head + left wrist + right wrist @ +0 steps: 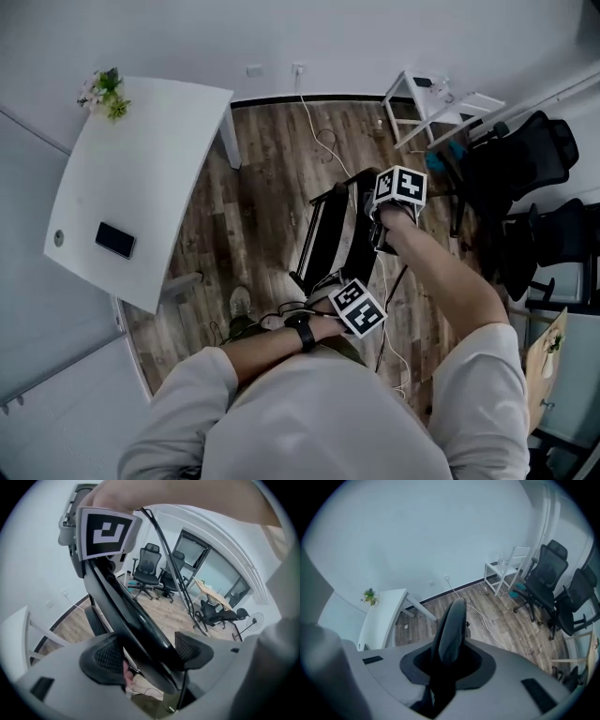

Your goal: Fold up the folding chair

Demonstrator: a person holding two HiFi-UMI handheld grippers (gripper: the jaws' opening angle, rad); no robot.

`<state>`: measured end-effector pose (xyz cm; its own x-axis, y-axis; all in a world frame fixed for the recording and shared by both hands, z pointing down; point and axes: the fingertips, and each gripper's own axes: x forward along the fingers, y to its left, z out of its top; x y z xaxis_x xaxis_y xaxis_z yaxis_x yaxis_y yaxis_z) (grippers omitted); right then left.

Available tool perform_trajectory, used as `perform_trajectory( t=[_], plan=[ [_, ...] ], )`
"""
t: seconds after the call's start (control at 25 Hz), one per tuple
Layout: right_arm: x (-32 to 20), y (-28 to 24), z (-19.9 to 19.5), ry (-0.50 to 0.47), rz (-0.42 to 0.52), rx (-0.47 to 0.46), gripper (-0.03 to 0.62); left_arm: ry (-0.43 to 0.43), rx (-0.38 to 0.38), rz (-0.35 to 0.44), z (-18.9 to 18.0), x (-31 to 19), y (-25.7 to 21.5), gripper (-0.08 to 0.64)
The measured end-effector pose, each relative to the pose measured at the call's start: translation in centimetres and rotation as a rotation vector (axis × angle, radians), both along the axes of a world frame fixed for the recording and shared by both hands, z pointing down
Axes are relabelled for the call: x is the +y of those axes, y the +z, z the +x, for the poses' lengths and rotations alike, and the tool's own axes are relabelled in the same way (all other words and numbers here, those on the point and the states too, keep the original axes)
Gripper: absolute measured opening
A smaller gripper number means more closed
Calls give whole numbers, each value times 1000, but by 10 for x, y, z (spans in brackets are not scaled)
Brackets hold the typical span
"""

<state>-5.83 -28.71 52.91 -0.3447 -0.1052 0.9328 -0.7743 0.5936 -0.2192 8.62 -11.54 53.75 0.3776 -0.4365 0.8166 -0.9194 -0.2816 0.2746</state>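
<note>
Black chair point(328, 234) stands mid-floor point(262, 178) and looks collapsed into a thin slab, so the folding seems nearly done. What remains is probably pressing it fully flat and setting it down. Right gripper point(447, 660), arm stretched forward, points steeply down, clamped narrow on the chair's top edge. Left gripper point(150, 652), forearm bent across the body, grips the nearer edge with jaws wide.

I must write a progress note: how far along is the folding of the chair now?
Done: the black folding chair already looks collapsed nearly flat above the wooden plank floor. In hand: the left claw and right claw each clamp its black edge. Left: probably closing it fully and setting it aside.
</note>
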Motion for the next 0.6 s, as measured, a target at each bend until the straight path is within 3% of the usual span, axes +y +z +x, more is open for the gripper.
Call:
perform_trajectory(
  t=[0.6],
  plan=[
    [122,6,-212,-26,-65,-74,86,-34,-63,-21,-215,124,7,339]
  ],
)
